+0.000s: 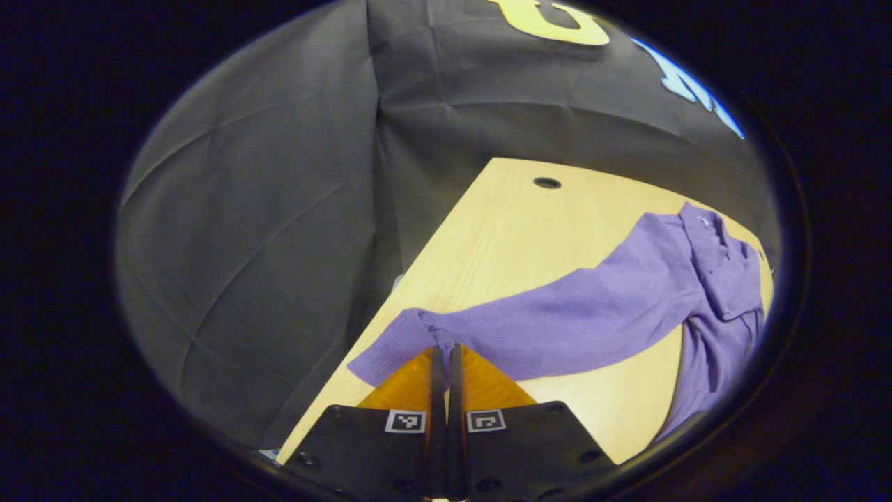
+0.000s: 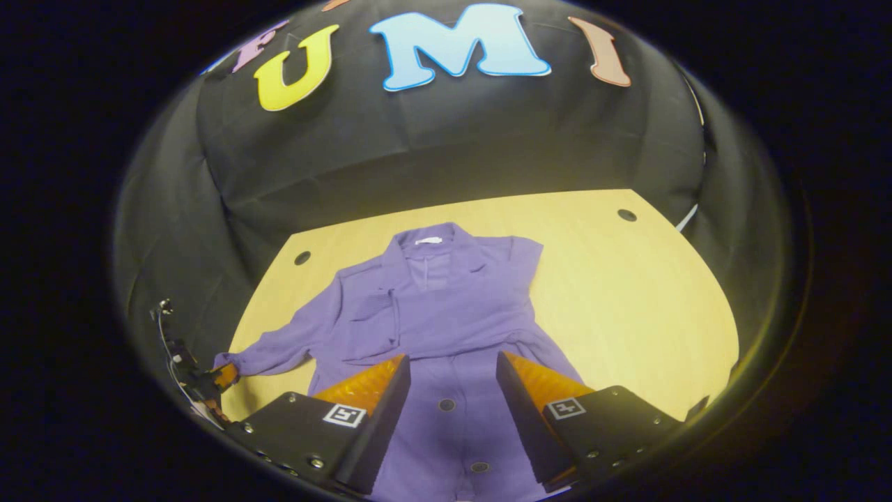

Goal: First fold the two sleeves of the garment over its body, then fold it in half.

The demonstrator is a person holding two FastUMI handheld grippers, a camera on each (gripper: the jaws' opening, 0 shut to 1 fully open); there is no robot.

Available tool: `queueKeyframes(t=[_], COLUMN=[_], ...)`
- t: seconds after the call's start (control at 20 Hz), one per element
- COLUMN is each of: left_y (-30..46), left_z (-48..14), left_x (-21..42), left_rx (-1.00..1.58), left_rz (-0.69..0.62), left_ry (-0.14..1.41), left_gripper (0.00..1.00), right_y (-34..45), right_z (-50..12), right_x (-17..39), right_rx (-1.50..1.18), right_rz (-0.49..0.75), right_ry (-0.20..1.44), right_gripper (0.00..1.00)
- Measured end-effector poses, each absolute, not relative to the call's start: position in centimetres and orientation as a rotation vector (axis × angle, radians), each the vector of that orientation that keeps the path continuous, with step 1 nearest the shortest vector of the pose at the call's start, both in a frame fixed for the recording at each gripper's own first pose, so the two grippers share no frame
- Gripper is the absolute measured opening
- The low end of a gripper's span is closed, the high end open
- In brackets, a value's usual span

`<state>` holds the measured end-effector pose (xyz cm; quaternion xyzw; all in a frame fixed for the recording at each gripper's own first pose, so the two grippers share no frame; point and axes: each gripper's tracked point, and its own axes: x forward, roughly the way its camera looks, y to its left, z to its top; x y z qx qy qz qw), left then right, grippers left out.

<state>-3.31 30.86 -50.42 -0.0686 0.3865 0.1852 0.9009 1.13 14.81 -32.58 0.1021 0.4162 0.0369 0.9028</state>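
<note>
your left gripper (image 1: 446,352) has its fingers (image 1: 437,376) pressed together on the cuff of the left sleeve (image 1: 557,321), which runs out stretched from the shirt (image 2: 446,314) toward the table's near corner. i'd judge that hold is there to carry the sleeve up and over the body, the first fold. your right gripper (image 2: 453,376) hangs above the shirt's buttoned front with its fingers (image 2: 380,383) spread wide and nothing between them, likely waiting its turn. the other sleeve already lies folded across the chest. the purple shirt lies face up, collar toward the far edge, on a pale wooden table (image 2: 627,293) with small round holes near its far corners. black cloth walls close the booth around it.
</note>
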Motion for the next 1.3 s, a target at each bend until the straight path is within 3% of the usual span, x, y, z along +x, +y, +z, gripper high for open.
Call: queueKeyframes(t=[0.5,1.3], left_y=[18.9,-14.9], left_z=[-41.4,-35.3], left_x=[4.5,14.7], left_rx=[-0.098,-0.076], left_rz=[0.153,-0.301], left_ry=[0.651,0.568], left_gripper=[0.07,0.07], right_y=[12.4,0.3], right_z=[-32.6,-33.5], right_x=[0.5,-4.1], right_rx=[0.271,0.378], right_rz=[0.052,-0.085], right_ry=[0.843,0.851], right_gripper=[0.79,0.79])
